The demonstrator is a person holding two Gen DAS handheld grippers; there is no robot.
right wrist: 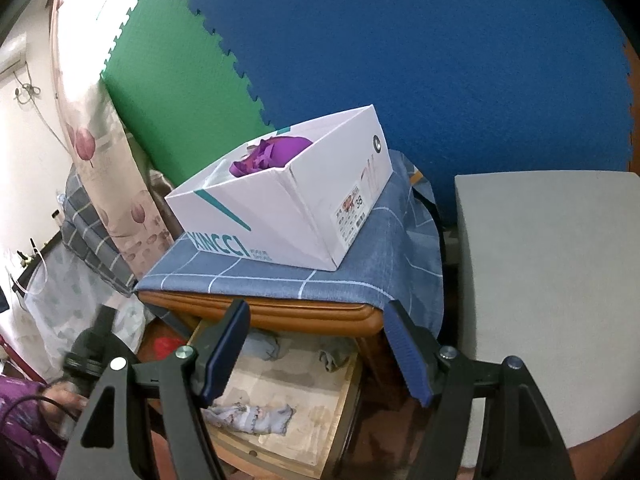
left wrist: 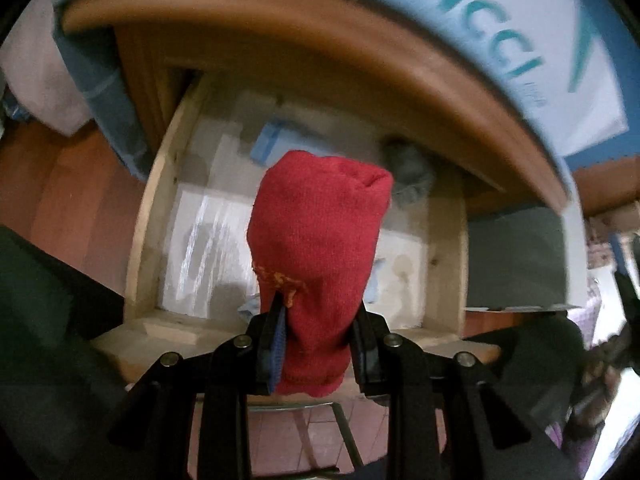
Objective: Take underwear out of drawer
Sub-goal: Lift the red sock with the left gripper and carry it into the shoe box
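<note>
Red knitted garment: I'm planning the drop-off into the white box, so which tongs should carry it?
Left: the left tongs already clamp the red knitted garment; the right tongs stand open, empty.

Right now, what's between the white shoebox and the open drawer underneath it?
In the right wrist view, a blue checked cloth lies under the white shoebox, draped over the orange-brown cabinet top; the open drawer sits directly below.
</note>
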